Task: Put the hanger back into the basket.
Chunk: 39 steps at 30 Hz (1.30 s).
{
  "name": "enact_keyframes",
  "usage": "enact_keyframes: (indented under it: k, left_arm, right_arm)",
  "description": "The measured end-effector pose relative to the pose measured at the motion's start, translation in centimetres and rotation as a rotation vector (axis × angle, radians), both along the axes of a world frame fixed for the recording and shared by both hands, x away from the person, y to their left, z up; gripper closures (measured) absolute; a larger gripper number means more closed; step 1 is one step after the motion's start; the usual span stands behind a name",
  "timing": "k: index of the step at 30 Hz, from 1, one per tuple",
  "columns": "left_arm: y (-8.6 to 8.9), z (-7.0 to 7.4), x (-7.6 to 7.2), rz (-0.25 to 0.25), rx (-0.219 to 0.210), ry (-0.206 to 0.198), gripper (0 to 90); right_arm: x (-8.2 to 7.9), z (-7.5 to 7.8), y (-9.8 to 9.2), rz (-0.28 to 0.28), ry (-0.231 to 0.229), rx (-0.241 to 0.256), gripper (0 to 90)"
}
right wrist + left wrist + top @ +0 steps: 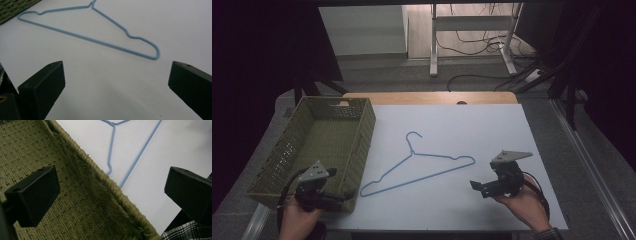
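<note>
A light blue wire hanger lies flat on the white table top, hook pointing away from me. Its right end sits just ahead of my right gripper, which hovers open and empty near the front right of the table. My left gripper is open too, held over the near right corner of the woven olive basket. In the left gripper view the basket rim runs diagonally between the jaws, with the hanger's left end beyond it.
The basket takes up the table's left side and has nothing in it. Behind the table are a wooden edge, a white desk frame and loose cables on the floor. A plaid sleeve shows by the left gripper.
</note>
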<state>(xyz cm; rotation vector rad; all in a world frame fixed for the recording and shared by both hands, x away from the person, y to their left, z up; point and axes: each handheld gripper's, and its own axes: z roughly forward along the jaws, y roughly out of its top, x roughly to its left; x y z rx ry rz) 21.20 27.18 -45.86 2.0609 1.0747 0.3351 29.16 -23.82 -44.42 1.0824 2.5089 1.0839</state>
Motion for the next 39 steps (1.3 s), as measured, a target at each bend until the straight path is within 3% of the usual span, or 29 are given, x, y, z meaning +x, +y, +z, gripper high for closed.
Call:
enact_keyframes:
  k: [8,13,20,30,34,38,39]
  left_arm:
    - [0.2,0.1,0.0,0.017,0.008,-0.002,0.5]
    - [-0.1,0.7,0.0,0.008,-0.011,-0.022,0.7]
    - [-1.1,1.7,0.2,-0.007,-0.006,-0.056,0.7]
    - [-4.2,2.7,1.7,-0.061,-0.024,-0.067,0.6]
    - [-5.3,3.0,1.8,-0.053,0.014,-0.075,0.0]
    - [-5.8,3.1,2.2,-0.056,-0.092,-0.053,0.0]
    - [-6.1,3.1,2.3,-0.061,-0.09,-0.049,0.0]
  right_arm:
    - [2.7,0.7,3.4,0.066,0.029,-0.046,2.3]
    - [4.0,0.6,5.4,0.107,0.025,-0.078,6.9]
    - [5.4,0.3,7.3,0.163,0.023,-0.103,13.3]
    - [7.1,-0.3,8.9,0.224,0.009,-0.129,27.2]
    - [7.8,-0.5,9.2,0.243,0.013,-0.139,33.6]
    - [8.4,-0.7,9.7,0.267,0.027,-0.142,38.6]
    - [8.5,-0.8,9.8,0.272,0.027,-0.142,39.2]
